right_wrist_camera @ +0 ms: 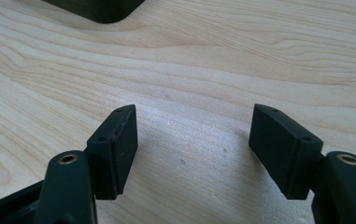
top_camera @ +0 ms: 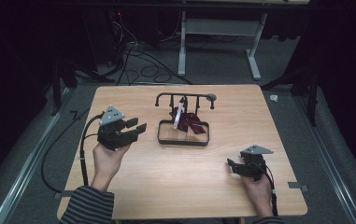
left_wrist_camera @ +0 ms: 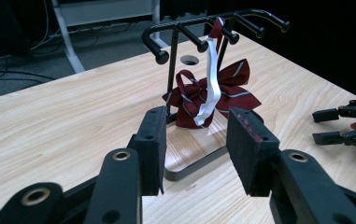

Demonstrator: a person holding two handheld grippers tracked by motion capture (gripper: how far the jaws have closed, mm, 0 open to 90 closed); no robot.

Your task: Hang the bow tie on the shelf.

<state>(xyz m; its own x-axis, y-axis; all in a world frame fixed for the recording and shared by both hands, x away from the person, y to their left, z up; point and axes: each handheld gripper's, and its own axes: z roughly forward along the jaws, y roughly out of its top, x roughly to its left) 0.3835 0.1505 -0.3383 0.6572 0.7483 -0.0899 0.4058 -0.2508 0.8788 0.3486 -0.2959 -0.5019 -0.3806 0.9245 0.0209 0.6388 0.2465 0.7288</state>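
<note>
A black hook rack stands on its rectangular base at the middle of the wooden table. A maroon striped bow tie hangs from it by a white strap. My left gripper is held open to the left of the rack, pointing at it. In the left gripper view its jaws frame the bow tie and the strap, a short way off. My right gripper rests open near the front right, its jaws over bare wood.
A corner of the rack base lies ahead of the right gripper. The right gripper shows at the right of the left gripper view. Another table's metal legs and floor cables lie beyond the far edge.
</note>
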